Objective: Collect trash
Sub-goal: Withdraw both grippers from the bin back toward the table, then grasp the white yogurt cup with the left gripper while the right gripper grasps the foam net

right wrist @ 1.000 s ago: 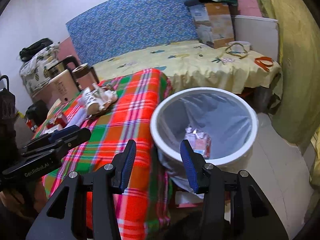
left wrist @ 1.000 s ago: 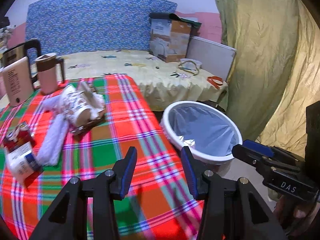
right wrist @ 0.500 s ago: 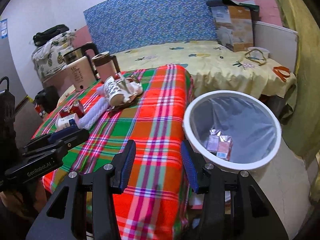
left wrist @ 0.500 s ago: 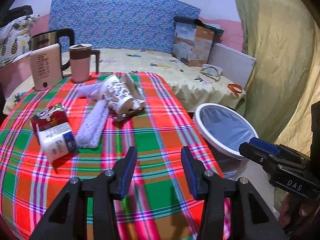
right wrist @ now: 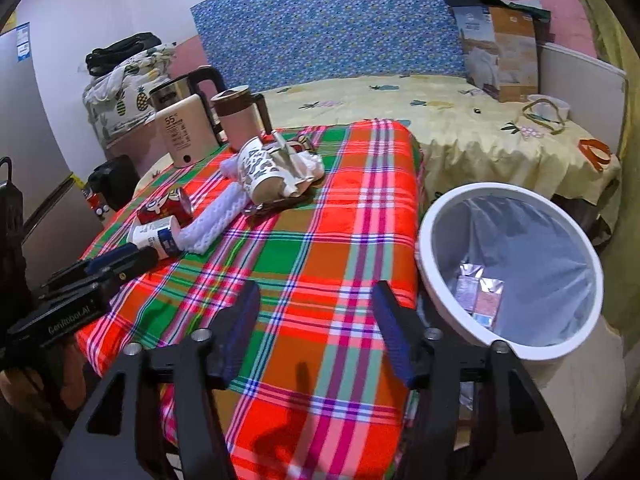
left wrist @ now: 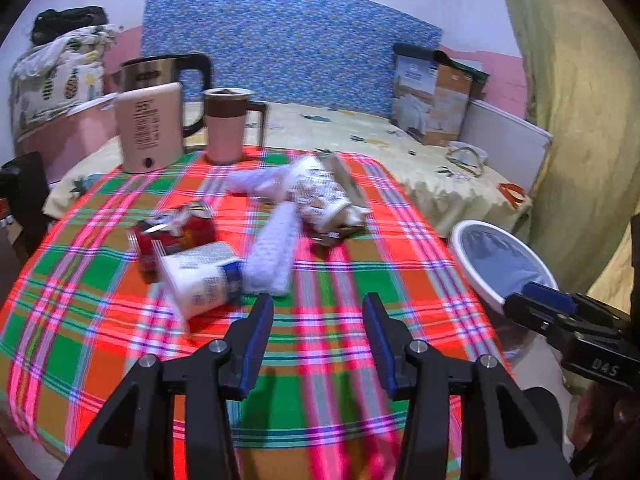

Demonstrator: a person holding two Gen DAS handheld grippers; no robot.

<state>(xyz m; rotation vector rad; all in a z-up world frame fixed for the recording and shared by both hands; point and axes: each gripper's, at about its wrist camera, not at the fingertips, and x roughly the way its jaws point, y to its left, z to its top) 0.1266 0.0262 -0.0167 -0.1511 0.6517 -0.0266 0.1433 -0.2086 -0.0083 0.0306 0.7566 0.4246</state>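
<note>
the trash lies in a cluster on the plaid tabletop point(right wrist: 320, 240): a white cup point(left wrist: 202, 280) on its side, a red can point(left wrist: 172, 232) just behind it, a white foam net point(left wrist: 272, 252) and a patterned paper cup point(left wrist: 320, 196). the white bin point(right wrist: 508, 268) stands beside the tabletop, cartons inside. the left tool point(left wrist: 318, 336) and right tool point(right wrist: 316, 320) hover empty, jaws apart, having just been opening.

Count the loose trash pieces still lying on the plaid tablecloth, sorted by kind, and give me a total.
Red drink can: 1
White cup with blue label, on its side: 1
White foam net sleeve: 1
Patterned paper cup, on its side: 1
Crumpled wrapper under and beside the patterned cup: 1, possibly more; the heap is too tangled to separate
Total: 5
</note>
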